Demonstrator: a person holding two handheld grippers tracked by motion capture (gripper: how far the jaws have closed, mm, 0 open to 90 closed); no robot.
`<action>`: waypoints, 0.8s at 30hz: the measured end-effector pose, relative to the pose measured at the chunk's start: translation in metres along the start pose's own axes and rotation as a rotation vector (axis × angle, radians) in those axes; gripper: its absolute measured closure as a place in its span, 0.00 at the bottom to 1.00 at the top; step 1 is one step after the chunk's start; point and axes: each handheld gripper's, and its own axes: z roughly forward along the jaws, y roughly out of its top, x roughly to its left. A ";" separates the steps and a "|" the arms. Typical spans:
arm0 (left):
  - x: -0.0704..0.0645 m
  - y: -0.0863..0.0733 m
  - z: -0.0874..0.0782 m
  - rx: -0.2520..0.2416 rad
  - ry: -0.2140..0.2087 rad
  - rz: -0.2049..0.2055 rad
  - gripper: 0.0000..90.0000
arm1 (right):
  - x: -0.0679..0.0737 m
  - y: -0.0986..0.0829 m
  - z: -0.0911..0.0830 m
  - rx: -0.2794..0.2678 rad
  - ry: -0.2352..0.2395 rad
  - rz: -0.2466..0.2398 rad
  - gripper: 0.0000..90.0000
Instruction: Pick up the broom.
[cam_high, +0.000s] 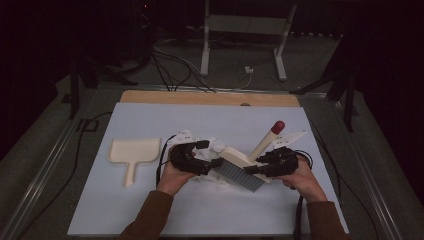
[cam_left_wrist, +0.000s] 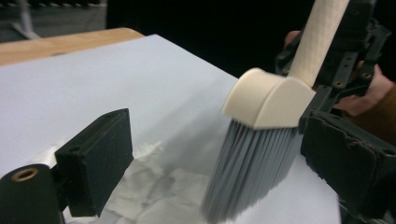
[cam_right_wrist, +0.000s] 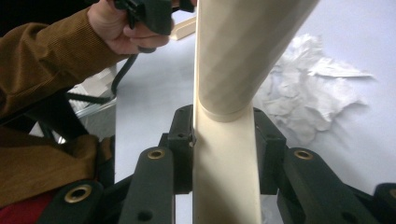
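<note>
The right gripper (cam_high: 256, 169) is clamping the brush (cam_high: 245, 167) by its handle — bristles resting over crumpled paper (cam_high: 214, 146) on the counter (cam_high: 150, 210) — while the left gripper (cam_high: 212, 156) is gaping wide, holding nothing.

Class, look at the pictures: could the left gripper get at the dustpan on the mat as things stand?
Probably yes. The left gripper stands open and holds nothing, and the dustpan lies on the white mat to its left with bare mat between them.

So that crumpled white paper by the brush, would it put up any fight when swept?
Probably very little. The crumpled paper looks thin and creased, so it is likely light and should slide on the smooth table cover. The brush has long grey bristles that may flex, and loose scraps could flutter or catch rather than roll.
</note>
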 end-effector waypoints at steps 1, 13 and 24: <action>0.000 0.000 -0.002 -0.003 0.010 0.005 0.10 | 0.000 0.000 -0.002 -0.005 -0.014 0.006 0.75; 0.006 -0.005 -0.025 -0.007 0.137 0.000 0.06 | 0.002 0.002 -0.014 -0.054 -0.088 0.057 0.75; 0.010 -0.016 -0.048 -0.011 0.247 -0.001 0.04 | 0.000 0.003 -0.028 -0.097 -0.180 0.131 0.75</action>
